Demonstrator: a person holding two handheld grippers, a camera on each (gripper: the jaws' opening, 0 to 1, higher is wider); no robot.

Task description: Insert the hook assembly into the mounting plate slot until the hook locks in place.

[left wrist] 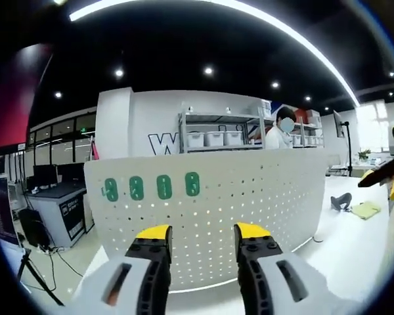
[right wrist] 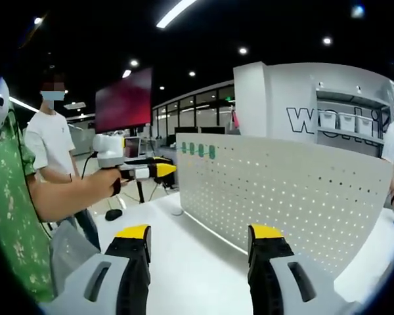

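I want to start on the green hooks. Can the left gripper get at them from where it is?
Probably yes. The left gripper, jaws open and empty, faces the white pegboard; the four green hooks sit at its upper left corner with nothing in between. The right gripper is off to the side.

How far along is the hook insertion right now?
Nothing looks done yet. Both grippers are open and empty: the left gripper faces the white pegboard, where four green hooks sit along its upper left, and the right gripper hovers over the white table. Picking up and inserting a hook remains.
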